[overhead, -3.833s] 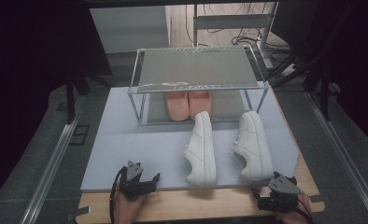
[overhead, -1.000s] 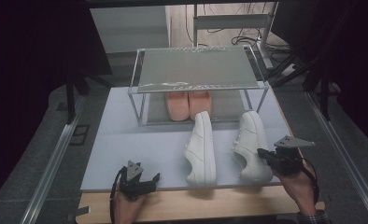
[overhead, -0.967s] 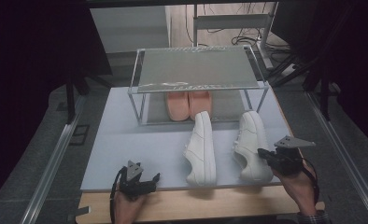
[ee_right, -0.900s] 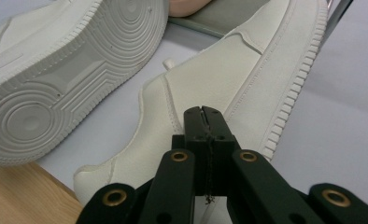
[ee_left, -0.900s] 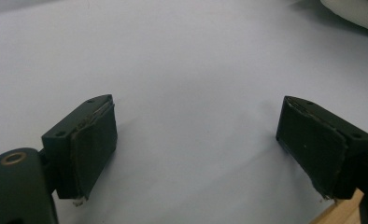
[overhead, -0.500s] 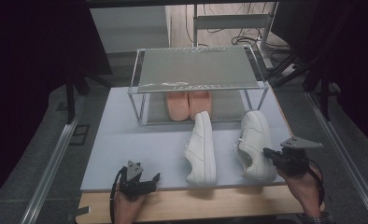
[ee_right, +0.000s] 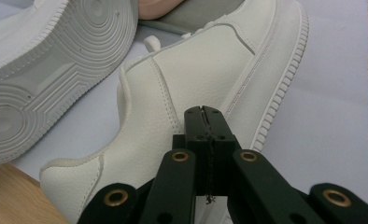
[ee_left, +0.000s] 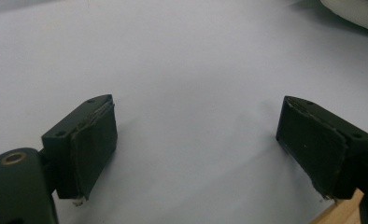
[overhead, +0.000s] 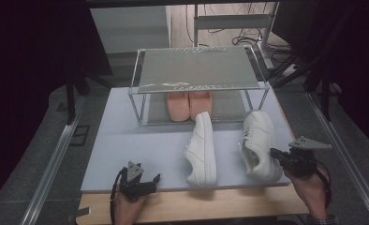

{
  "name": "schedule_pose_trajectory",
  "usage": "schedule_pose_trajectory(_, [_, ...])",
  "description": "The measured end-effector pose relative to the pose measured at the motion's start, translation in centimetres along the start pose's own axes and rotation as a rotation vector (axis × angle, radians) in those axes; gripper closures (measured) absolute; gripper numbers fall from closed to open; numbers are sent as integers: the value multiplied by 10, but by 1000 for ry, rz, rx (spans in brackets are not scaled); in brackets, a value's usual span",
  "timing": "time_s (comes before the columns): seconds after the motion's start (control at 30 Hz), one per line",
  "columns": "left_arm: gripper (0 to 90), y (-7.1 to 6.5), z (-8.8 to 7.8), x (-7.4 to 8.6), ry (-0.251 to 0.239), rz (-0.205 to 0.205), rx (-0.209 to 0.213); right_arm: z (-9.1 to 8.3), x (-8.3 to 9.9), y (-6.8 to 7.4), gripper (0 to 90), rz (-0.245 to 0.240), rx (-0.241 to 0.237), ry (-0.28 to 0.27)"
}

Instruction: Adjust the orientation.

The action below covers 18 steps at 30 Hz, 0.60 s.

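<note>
The right white sneaker (ee_right: 205,74) lies just ahead of our closed jaws, its outer side panel facing them and its heel collar down to their left. Our right gripper (ee_right: 205,112) is pressed shut with nothing between the pads; whether the tips actually touch the leather we cannot tell, though they sit right against its flank. We judge the shoe light, with a stiff rubber sole and a softer, smooth upper that would dent and could slide under a pinch on the flat side. The better hold is probably the heel collar or the tongue edge, where the jaws can straddle a thin rim; for that they must open first.

Beyond the jaws to the left, the other white sneaker (ee_right: 46,60) lies tipped on its side, its ribbed sole turned toward us, near the first shoe. Farther ahead a pink pair (overhead: 188,105) sits under the wire-framed shelf (overhead: 196,68).

Our left gripper (ee_left: 196,154) rests with jaws wide apart over the bare grey mat (ee_left: 182,56), holding nothing, well away from both shoes.
</note>
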<state>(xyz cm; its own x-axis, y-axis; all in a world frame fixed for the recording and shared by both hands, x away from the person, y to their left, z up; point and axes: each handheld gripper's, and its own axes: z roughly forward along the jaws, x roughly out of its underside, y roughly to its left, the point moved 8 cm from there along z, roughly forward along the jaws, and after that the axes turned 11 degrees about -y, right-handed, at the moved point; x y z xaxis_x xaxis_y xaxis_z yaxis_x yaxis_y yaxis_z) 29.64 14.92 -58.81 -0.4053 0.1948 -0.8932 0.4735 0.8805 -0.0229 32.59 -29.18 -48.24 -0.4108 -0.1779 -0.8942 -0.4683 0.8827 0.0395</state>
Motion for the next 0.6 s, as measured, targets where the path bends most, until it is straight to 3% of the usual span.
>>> schedule_pose_trajectory(0.23, [124, 0, 0, 0, 0, 0, 0, 0, 0, 1, 900, -12, 16, 2])
schedule_pose_trajectory(0.33, [124, 0, 0, 0, 0, 0, 0, -1, 0, -1, 900, -34, 50, 21])
schedule_pose_trajectory(0.4, [124, 0, 0, 0, -1, 0, 1, -3, 1, -5, 900, -48, 79, 26])
schedule_pose_trajectory(0.6, [124, 0, 0, 0, 0, 0, 0, -8, 10, -23, 900, -14, 118, 26])
